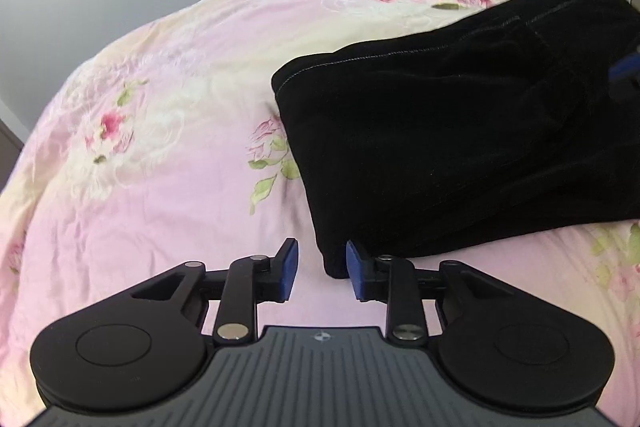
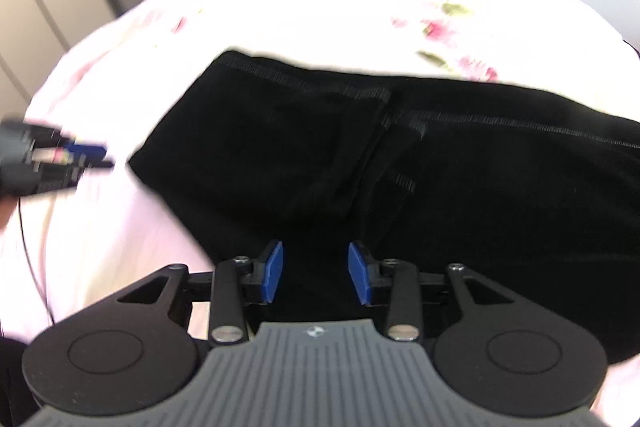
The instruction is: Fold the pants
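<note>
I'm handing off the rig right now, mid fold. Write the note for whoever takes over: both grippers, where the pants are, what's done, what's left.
Left gripper: open, nothing between the blue pads, just off the near corner of the black fabric pants.
Right gripper: open, empty, hovering above the pants; this view is blurred.
Pants: a folded, layered bundle on the pink floral bedspread, stitched hems showing along the far edge.
Done: pants already doubled over, both grippers released.
Left: check whether another fold is wanted; otherwise probably just smooth the top layer and square the edges.
</note>
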Available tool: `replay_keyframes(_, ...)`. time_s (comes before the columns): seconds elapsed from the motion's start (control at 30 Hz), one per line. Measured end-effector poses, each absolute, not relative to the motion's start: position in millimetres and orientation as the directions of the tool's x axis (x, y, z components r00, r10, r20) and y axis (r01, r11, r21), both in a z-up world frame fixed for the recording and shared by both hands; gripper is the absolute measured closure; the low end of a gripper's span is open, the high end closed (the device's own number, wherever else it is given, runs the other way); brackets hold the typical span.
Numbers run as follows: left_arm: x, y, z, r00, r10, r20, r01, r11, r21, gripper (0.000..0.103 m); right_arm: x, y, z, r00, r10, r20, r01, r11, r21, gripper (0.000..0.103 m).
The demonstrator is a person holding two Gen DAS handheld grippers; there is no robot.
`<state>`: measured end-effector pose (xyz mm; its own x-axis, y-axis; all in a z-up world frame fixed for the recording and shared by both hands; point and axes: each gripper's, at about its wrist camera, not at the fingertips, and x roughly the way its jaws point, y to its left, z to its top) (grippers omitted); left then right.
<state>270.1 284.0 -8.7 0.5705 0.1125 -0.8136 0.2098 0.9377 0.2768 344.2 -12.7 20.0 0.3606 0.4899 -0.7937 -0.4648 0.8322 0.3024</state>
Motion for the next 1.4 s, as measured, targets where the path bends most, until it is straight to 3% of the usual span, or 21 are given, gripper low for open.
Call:
replay_keyframes(0.23,286,268,-45,0.504,0.170,-0.847,0.232,0.918,0.322,0.068,385,-1,-19,0.345,0.453,-0.822,-0.330,0.878,0.345,0.068)
replay_keyframes(0.27,287,269,-47,0.501,0.175,-0.848,0.228,0.918,0.324,0.069,392,1,-25,0.343,0.452,-0.824,-0.303,0.883,0.359,0.070)
replay_keyframes(0.3,288,270,-48,0.496,0.174,-0.851,0.224,0.921,0.319,0.075,396,-1,-28,0.349,0.449,-0.822,-0.279,0.888,0.366,0.084)
replay_keyframes(0.43,289,279,-48,0.483,0.154,-0.862,0.220,0.932,0.290,0.094,384,-6,-9,0.385,0.486,-0.784,-0.343,0.865,0.367,0.090)
replay_keyframes(0.53,290,279,-53,0.472,0.153,-0.868,0.237,0.926,0.293,0.095,374,-1,-10,0.383,0.453,-0.805,-0.374,0.873,0.313,0.092)
replay_keyframes(0.57,290,277,-56,0.468,0.172,-0.867,0.242,0.918,0.313,0.095,376,1,-18,0.384,0.400,-0.832,-0.373,0.892,0.256,0.103)
replay_keyframes(0.63,291,275,-62,0.459,0.187,-0.868,0.242,0.914,0.325,0.095,382,-1,-43,0.421,0.274,-0.864,-0.374,0.921,0.110,0.103)
replay_keyframes(0.73,289,276,-61,0.471,0.183,-0.863,0.235,0.917,0.323,0.095,404,-29,-75,0.349,0.306,-0.886,-0.257,0.940,0.224,0.103)
replay_keyframes(0.93,275,294,-45,0.459,0.093,-0.883,0.232,0.947,0.221,0.080,403,-44,-61,0.356,0.344,-0.869,-0.317,0.919,0.234,0.102)
replay_keyframes(1.0,269,301,-30,0.474,0.031,-0.880,0.200,0.970,0.141,0.061,401,-47,-56,0.355,0.358,-0.864,-0.334,0.911,0.241,0.101)
replay_keyframes(1.1,264,307,-4,0.510,-0.053,-0.859,0.171,0.984,0.041,0.042,389,-46,-44,0.359,0.357,-0.862,-0.369,0.903,0.221,0.097)
replay_keyframes(1.17,269,309,7,0.531,-0.070,-0.844,0.141,0.990,0.007,0.040,384,-39,-37,0.372,0.367,-0.853,-0.392,0.895,0.214,0.093)
replay_keyframes(1.23,278,310,14,0.541,-0.067,-0.838,0.101,0.995,-0.014,0.035,367,-33,-17,0.387,0.389,-0.836,-0.418,0.882,0.216,0.082)
replay_keyframes(1.4,306,309,14,0.553,-0.051,-0.832,0.038,0.999,-0.036,0.034,369,7,13,0.430,0.416,-0.801,-0.559,0.820,0.125,0.082)
